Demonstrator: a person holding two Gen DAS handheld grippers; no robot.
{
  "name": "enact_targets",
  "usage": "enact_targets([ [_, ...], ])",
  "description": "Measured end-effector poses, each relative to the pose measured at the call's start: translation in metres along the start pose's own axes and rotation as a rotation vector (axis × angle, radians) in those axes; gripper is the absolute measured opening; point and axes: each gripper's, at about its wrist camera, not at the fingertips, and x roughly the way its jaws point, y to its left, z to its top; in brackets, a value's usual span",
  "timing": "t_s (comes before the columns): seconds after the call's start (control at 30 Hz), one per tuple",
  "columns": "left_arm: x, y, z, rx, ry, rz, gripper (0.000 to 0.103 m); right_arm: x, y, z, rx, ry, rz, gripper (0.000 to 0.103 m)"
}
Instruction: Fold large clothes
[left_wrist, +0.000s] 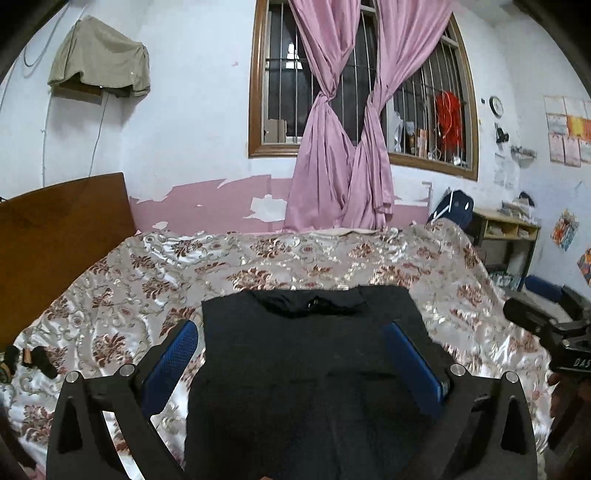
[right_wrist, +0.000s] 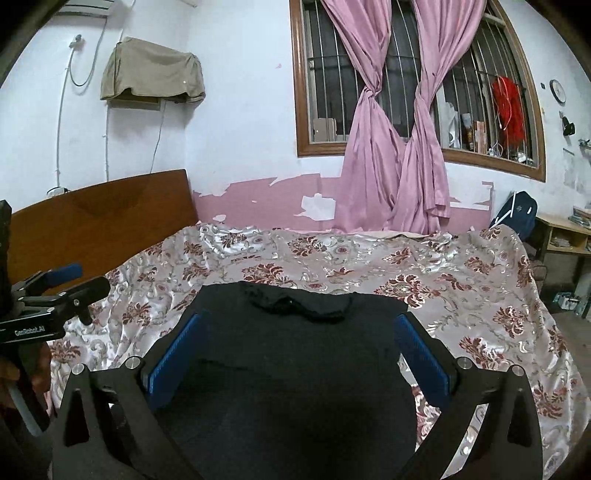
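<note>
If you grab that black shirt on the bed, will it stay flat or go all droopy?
Probably droopy. The black knit garment lies limp with a crumpled neckline, so it would likely sag from wherever it is pinched. The shiny floral satin bedspread looks slick, so a push may slide the garment along rather than bunch it up.

Indoor light's pretty even, night outside the window (left_wrist: 364, 85). Bedspread (left_wrist: 258, 266) has shiny glare patches, the black garment (left_wrist: 310, 369) loses all detail. Heavy fisheye bending, dark corners.
</note>
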Motion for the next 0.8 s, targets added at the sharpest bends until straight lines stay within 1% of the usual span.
enact_targets([
  [0.2, -0.023, -0.004, -0.032, 0.022, 0.002, 0.043, 0.103, -0.030, 0.009, -0.022, -0.047, 0.003, 0.014, 0.101],
  [0.43, -0.046, 0.001, -0.062, 0.025, -0.008, 0.046, 0.103, -0.057, 0.016, -0.047, -0.057, -0.004, 0.001, 0.101],
  [0.63, -0.055, 0.007, -0.084, 0.027, 0.016, 0.029, 0.103, -0.068, 0.017, -0.071, -0.030, 0.022, 0.004, 0.101],
  [0.8, -0.058, 0.010, -0.106, 0.048, 0.041, 0.021, 0.103, -0.076, 0.020, -0.089, -0.054, 0.048, 0.000, 0.101],
])
